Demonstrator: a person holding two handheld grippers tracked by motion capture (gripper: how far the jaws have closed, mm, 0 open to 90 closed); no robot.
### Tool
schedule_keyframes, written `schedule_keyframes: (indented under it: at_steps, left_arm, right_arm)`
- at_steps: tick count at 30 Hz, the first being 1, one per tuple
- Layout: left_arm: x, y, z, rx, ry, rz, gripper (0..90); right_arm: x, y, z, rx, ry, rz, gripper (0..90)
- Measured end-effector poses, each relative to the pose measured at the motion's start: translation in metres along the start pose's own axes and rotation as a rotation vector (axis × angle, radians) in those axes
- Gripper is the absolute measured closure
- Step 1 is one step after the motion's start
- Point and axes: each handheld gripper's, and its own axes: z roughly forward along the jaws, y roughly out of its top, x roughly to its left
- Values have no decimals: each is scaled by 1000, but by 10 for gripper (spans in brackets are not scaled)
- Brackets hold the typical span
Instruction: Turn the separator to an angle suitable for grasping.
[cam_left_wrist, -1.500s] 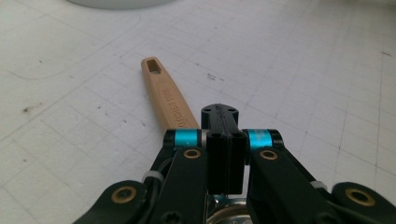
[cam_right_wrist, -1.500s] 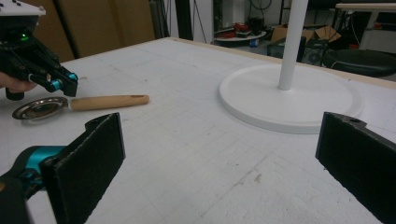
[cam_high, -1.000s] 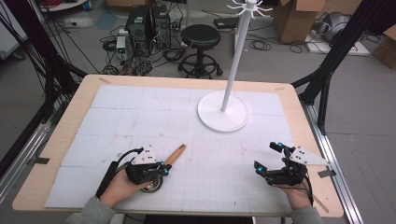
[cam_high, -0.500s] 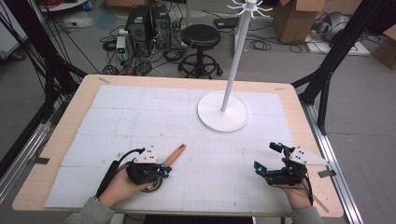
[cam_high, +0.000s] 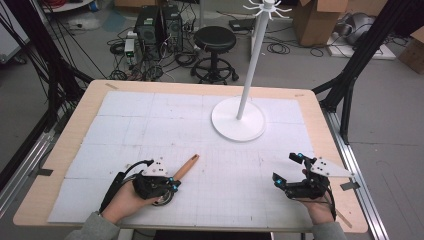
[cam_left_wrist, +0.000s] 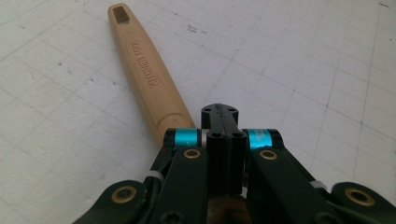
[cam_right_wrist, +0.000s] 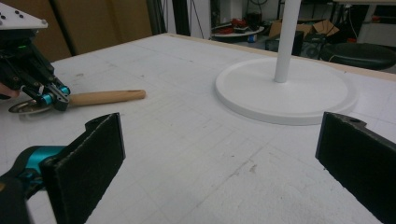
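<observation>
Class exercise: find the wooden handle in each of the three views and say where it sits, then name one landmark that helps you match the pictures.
High view: the wooden handle lies lower left of centre, just ahead of the left gripper.
Left gripper view: it runs from the upper left down to the shut jaws.
Right gripper view: at the left, mid-height.
Shared landmark: the white gridded mat.

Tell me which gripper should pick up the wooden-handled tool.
Left. The left gripper, jaws shut, sits right at the tool's wooden handle, probably best placed. The right gripper, open, is far across the table.
</observation>
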Motion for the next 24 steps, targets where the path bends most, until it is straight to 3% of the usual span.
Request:
schedule_keyframes:
  at_steps: [24]
  left_arm:
    - [6, -4, -9, 22, -7, -35, 899]
  right_arm:
    - [0, 0, 1, -6, 9, 7, 6]
